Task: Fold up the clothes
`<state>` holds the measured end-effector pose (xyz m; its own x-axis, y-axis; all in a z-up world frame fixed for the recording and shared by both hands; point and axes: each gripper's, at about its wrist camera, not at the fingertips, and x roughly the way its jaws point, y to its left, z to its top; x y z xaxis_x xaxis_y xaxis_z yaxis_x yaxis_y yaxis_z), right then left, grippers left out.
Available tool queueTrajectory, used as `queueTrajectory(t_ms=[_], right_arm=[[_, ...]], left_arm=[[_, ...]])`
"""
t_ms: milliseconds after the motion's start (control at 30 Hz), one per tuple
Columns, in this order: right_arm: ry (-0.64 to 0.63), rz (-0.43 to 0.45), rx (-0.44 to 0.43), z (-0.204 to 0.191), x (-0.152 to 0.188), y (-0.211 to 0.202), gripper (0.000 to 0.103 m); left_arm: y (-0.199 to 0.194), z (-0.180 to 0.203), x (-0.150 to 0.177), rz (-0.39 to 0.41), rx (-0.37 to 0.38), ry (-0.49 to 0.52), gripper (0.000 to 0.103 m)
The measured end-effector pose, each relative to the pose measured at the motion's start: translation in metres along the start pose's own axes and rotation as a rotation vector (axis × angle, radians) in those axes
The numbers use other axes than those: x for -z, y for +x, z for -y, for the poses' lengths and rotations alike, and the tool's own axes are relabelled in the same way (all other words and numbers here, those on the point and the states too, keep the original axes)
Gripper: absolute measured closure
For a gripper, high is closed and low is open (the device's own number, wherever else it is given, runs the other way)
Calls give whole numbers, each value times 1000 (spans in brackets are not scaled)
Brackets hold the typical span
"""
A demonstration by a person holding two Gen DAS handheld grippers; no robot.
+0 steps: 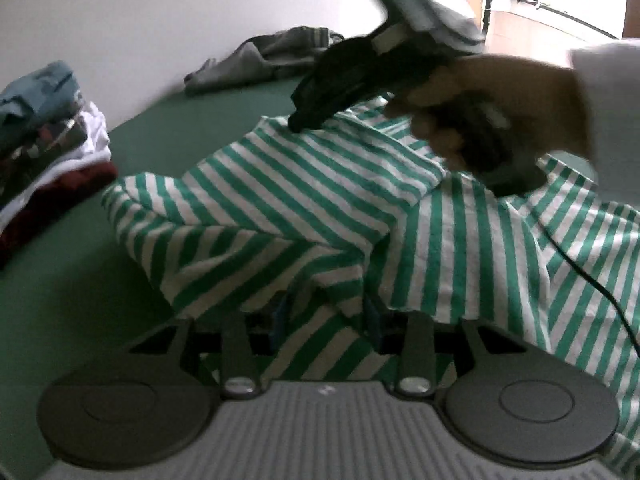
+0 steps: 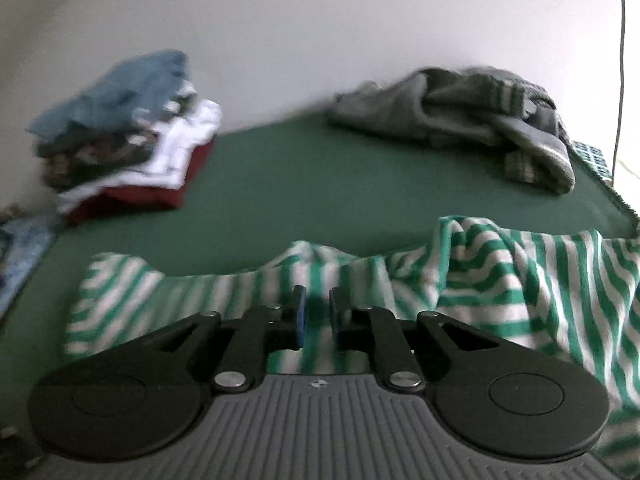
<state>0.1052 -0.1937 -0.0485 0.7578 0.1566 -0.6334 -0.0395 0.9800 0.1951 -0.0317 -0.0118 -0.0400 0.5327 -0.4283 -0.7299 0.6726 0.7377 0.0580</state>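
A green-and-white striped shirt point(image 1: 320, 184) lies rumpled on the green cover point(image 1: 80, 280), with one part folded over the rest. My left gripper point(image 1: 326, 318) is at its near edge. Its fingers stand apart and are mostly hidden under the draped cloth, and a strip of cloth passes loosely between them. My right gripper point(image 1: 298, 122), held by a hand point(image 1: 500, 108), reaches down to the shirt's far edge. In the right wrist view the shirt point(image 2: 500, 280) bunches up at the right gripper point(image 2: 317, 314). That gripper's blue pads are nearly together with a fold of the cloth between them.
A stack of folded clothes point(image 1: 48, 128) point(image 2: 128, 136) stands at the left by the white wall. A grey heap of clothes point(image 1: 260, 60) point(image 2: 460, 116) lies at the back. A thin black cable point(image 1: 600, 292) crosses the shirt on the right. The green cover point(image 2: 300, 180) ends at the right.
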Motion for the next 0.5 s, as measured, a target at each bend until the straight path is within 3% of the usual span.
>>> queueTrajectory(t_ms=[33,167,200,267,333,433,500], right_arm=[[-13,10,23,1,-1,4,103],[-65,49,117,6,-6,21,103],[-51,52,106,6,-8,17,103],[-23,59,85,7,-11,9,93],[-15,105,4,3,-9,-18,92],[-37,17,-133,-8,13,-51,84],[-62,-50,-207,-13,33,-63,84]], left_arm=[[-2,0,2,-3,2,-18,62],[-12,5,12,3,-8,-33,62],[-15,7,13,4,-13,-30,62],[-20,8,16,2,-15,-27,62],[-27,11,18,-4,6,-31,62],[-42,20,26,-2,74,-38,62],[-48,33,32,-5,112,-34,62]])
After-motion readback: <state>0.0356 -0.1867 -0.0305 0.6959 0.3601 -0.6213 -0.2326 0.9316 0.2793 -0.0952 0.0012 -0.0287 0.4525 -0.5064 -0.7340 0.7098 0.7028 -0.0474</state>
